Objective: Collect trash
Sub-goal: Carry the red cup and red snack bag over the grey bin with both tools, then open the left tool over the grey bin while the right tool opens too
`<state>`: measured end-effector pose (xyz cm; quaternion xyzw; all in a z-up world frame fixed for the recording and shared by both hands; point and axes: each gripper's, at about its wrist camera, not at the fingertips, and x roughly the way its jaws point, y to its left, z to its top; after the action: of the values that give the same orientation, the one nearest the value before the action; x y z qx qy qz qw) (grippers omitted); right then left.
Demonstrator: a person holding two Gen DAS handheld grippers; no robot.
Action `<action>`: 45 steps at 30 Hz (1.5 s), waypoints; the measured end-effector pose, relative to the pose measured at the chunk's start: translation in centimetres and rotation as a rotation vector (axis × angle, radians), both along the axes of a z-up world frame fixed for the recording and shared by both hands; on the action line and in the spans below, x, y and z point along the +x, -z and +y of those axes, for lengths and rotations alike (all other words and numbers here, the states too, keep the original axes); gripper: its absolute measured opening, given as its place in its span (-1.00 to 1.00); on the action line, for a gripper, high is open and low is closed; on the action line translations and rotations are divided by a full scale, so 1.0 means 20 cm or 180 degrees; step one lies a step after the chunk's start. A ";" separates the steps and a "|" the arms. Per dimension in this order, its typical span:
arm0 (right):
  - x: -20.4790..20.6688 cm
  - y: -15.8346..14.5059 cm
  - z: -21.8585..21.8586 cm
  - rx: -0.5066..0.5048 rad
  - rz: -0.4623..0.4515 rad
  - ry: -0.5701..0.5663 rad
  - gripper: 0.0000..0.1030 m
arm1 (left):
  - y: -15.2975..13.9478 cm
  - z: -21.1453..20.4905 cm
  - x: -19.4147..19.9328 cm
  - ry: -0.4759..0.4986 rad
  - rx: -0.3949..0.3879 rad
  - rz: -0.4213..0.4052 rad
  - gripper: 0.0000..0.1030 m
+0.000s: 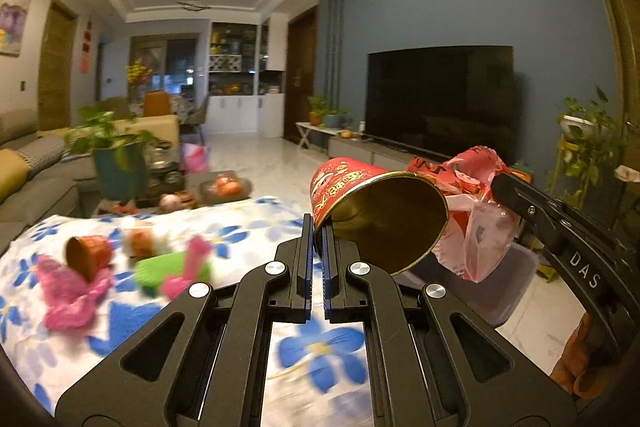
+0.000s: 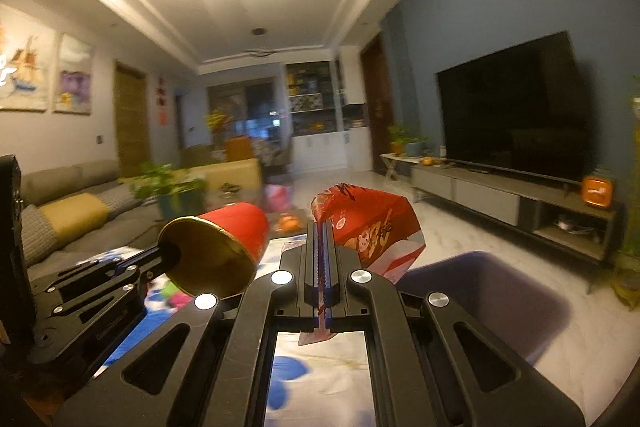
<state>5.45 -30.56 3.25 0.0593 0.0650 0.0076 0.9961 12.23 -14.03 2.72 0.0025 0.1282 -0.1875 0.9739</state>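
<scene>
Left gripper [image 1: 316,227] clamped tight on the rim of a red paper cup [image 1: 376,211], gold inside facing the camera, cup tipped on its side and off the table. Pinching the rim wall is the only way narrow jaws can carry a wide cup, I'd guess. Right gripper [image 2: 320,227] fully closed on a crumpled red wrapper [image 2: 368,227], a strip of it trapped along the pads and poking out the near end; thin film, so a flat pinch holds it. Both grippers point roughly level, slightly down, side by side, the right one to the right of the left.

Just beyond and below the right gripper: a purple bin [image 2: 480,291] on the floor, right of the table. Likely the drop target; both items are near it, neither over the opening yet as far as I can tell.

Further left on the flowered tablecloth [image 1: 320,347]: another small cup [image 1: 88,253], a green piece [image 1: 168,267] and pink scraps [image 1: 68,299], blurred, not yet collected.
</scene>
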 end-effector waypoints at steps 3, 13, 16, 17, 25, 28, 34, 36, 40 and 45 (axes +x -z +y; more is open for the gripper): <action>0.00 0.01 -0.12 0.0033 -0.0005 0.0168 -0.95 | 0.01 -0.13 0.04 0.0137 -0.0005 0.0013 -0.94; 0.03 0.07 -0.29 0.0095 0.0083 0.0422 -0.95 | 0.09 -0.39 0.15 0.0386 0.0014 0.0094 -0.94; 0.03 0.10 -0.32 0.0097 0.0112 0.0456 -0.95 | 0.12 -0.42 0.17 0.0420 0.0021 0.0130 -0.94; 0.05 0.10 -0.33 0.0092 0.0120 0.0467 -0.95 | 0.12 -0.44 0.18 0.0432 0.0019 0.0142 -0.94; 0.08 0.14 -0.39 0.0109 0.0168 0.0513 -0.96 | 0.17 -0.50 0.21 0.0478 0.0039 0.0216 -0.94; 0.10 0.13 -0.39 0.0130 0.0196 0.0533 -0.95 | 0.18 -0.52 0.22 0.0495 0.0039 0.0233 -0.94; 0.11 0.14 -0.40 0.0143 0.0232 0.0553 -0.95 | 0.20 -0.55 0.24 0.0528 0.0070 0.0265 -0.94; 0.11 0.15 -0.41 0.0146 0.0249 0.0549 -0.95 | 0.21 -0.57 0.24 0.0535 0.0082 0.0276 -0.94; 0.13 0.15 -0.41 0.0154 0.0279 0.0568 -0.95 | 0.22 -0.59 0.24 0.0562 0.0085 0.0278 -0.94; 0.15 0.17 -0.43 0.0165 0.0308 0.0581 -0.95 | 0.23 -0.62 0.25 0.0628 0.0093 0.0272 -0.94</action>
<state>8.38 -39.17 -0.09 0.0910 0.1072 -0.0844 0.9865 17.30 -26.46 -1.97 0.0213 0.1714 -0.2806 0.9442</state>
